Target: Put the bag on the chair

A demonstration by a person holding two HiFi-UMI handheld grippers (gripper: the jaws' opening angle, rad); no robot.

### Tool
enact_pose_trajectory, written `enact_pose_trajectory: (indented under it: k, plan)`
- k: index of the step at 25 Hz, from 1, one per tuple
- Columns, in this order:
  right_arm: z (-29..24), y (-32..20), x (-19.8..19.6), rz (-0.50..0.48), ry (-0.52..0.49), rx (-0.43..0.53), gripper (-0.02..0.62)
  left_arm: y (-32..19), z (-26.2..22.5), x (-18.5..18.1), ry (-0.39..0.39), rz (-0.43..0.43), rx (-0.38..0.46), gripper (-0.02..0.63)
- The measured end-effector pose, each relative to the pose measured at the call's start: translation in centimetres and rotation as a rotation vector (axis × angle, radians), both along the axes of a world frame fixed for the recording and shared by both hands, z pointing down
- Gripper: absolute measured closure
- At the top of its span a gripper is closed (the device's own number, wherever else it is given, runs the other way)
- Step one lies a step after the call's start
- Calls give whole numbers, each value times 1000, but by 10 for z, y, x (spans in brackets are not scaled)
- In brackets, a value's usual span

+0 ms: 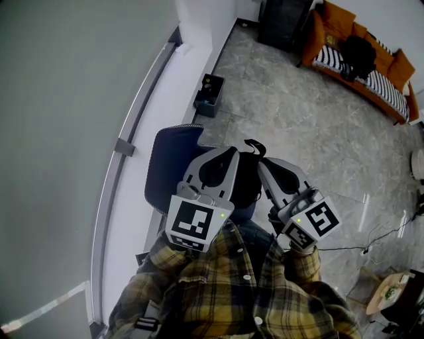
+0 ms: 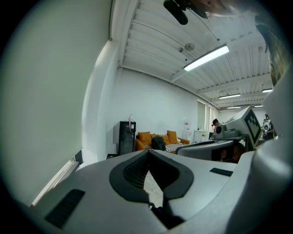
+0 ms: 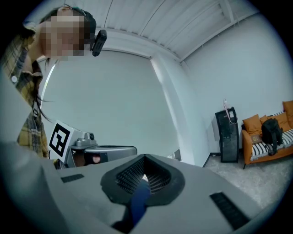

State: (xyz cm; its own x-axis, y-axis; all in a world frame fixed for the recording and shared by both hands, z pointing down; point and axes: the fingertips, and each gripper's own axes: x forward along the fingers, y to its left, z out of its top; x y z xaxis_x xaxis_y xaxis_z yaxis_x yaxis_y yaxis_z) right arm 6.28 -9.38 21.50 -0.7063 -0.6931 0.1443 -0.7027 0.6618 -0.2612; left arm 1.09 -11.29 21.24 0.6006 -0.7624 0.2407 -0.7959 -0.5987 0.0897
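Note:
A dark bag [image 1: 246,180] hangs between my two grippers, just in front of the person's plaid shirt, with a black loop [image 1: 255,146] sticking up from its top. It hangs over the near right part of a dark blue chair [image 1: 173,164] that stands by the left wall. My left gripper [image 1: 232,152] is shut on a black strap [image 2: 161,214] of the bag. Close on the right, my right gripper [image 1: 263,165] is shut on a blue strap [image 3: 136,205]. The grippers and shirt hide most of the bag.
The white wall with a grey rail [image 1: 126,145] runs along the left. A small dark bin [image 1: 210,95] sits on the floor beyond the chair. An orange sofa [image 1: 391,69] carrying a black backpack [image 1: 358,55] and a black cabinet [image 1: 285,20] stand far off. A cable [image 1: 371,243] lies at right.

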Motion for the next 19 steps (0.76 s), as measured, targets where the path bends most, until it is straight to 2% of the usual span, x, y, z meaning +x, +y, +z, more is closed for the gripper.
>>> enact_pose_trajectory:
  k: [8, 14, 19]
  plan:
    - [4, 0, 0, -9, 3, -8, 578, 1, 2, 2, 1, 6, -8, 588]
    - [-4, -1, -4, -22, -53, -7, 578, -3, -4, 6, 10, 25, 12, 588]
    - [4, -6, 3, -13, 19, -10, 578, -12, -13, 13, -21, 81, 61, 588]
